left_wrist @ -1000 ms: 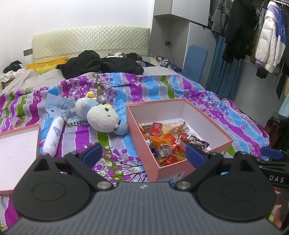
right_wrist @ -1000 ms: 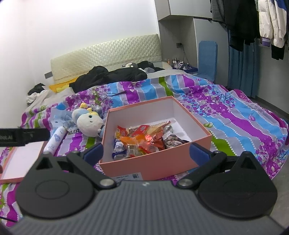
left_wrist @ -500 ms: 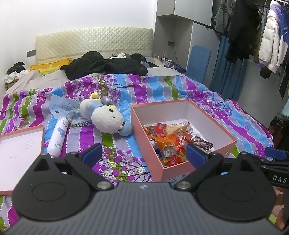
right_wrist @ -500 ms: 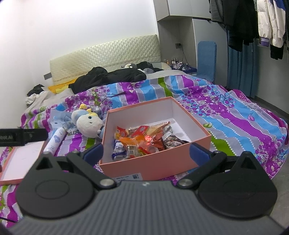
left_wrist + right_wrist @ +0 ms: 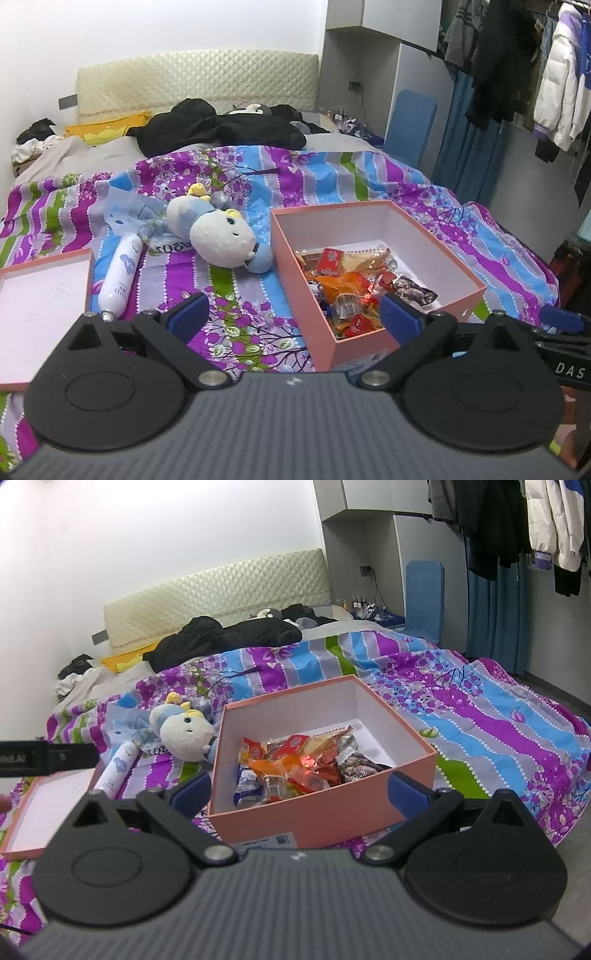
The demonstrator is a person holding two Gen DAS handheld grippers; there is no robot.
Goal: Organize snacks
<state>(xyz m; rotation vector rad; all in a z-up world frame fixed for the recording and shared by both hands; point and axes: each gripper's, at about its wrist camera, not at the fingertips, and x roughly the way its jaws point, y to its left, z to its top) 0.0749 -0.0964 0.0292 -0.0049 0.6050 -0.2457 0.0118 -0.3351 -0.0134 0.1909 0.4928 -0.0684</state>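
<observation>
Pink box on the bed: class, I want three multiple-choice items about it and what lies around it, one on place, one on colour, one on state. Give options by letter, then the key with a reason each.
1. Where is the plush toy relative to the pink box?
A. Inside it
B. Beside it, on the bedspread
C. On the lid

2. What colour are the box's inner walls?
A. White
B. Black
C. Green

3. What is the state of the box?
A. Closed with its lid on
B. Open and empty
C. Open, with snacks inside

Key:
1 B, the toy lies on the bedspread just off the box's left wall.
2 A, the walls above the snacks show white in both views.
3 C, the lid lies apart to the left and wrappers fill the near part of the box.
</observation>
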